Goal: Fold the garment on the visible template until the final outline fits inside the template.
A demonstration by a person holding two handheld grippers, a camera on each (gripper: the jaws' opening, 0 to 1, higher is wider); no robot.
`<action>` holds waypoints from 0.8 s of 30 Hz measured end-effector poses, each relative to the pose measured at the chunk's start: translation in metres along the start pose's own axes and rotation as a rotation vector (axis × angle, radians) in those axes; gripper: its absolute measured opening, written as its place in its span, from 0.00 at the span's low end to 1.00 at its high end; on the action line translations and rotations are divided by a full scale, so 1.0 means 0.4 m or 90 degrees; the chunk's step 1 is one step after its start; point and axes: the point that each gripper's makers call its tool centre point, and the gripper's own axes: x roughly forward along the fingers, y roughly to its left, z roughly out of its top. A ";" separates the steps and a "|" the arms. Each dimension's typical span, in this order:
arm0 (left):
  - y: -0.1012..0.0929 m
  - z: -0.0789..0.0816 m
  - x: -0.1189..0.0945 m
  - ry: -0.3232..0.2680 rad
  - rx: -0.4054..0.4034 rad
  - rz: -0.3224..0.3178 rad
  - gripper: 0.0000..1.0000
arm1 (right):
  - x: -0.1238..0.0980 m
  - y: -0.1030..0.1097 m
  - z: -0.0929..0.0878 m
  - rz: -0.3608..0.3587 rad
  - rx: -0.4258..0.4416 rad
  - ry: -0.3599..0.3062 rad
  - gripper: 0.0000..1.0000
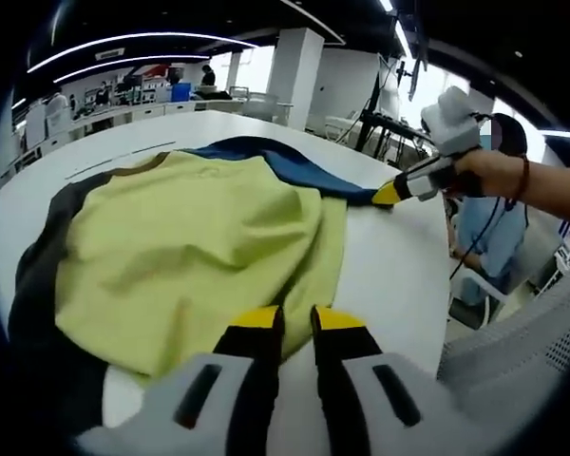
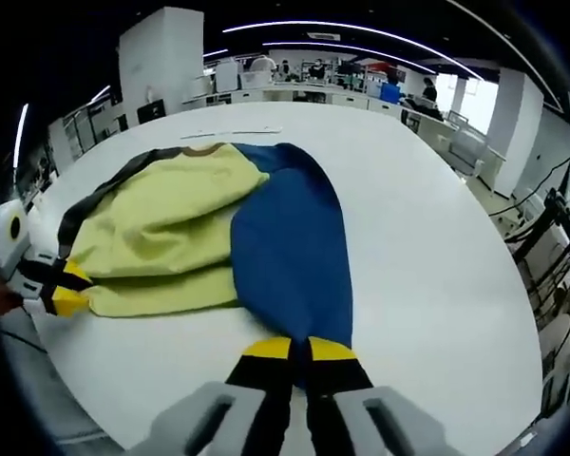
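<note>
The garment (image 2: 218,237), yellow-green with a blue part and dark trim, lies across the white table (image 2: 427,247). The left gripper (image 1: 297,321) pinches its near yellow hem, and the right gripper (image 2: 299,350) is clamped on the blue edge. Uneven pulling could bunch the cloth or slip a hem.

Left tool (image 1: 297,321) and right tool (image 2: 299,350) both sit low with yellow tips nearly closed together.
</note>
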 end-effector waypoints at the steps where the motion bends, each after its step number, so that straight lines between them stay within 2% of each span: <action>1: 0.005 0.000 0.001 0.001 0.002 0.005 0.06 | -0.001 -0.004 -0.001 -0.004 -0.001 0.002 0.00; 4: 0.010 0.003 -0.002 0.003 -0.019 0.005 0.01 | 0.002 -0.018 -0.003 -0.009 -0.002 0.010 0.00; 8: 0.004 0.013 -0.016 0.005 -0.025 -0.009 0.01 | 0.000 -0.044 0.002 -0.026 -0.004 0.018 0.00; 14: -0.001 0.038 -0.050 -0.012 -0.037 -0.028 0.01 | -0.004 -0.082 0.014 -0.046 -0.008 0.022 0.00; 19: -0.014 0.042 -0.078 -0.012 -0.050 -0.050 0.01 | -0.007 -0.110 0.020 -0.053 -0.007 0.023 0.00; 24: -0.016 0.033 -0.099 0.001 -0.062 -0.049 0.01 | -0.004 -0.149 0.015 -0.065 -0.004 0.033 0.00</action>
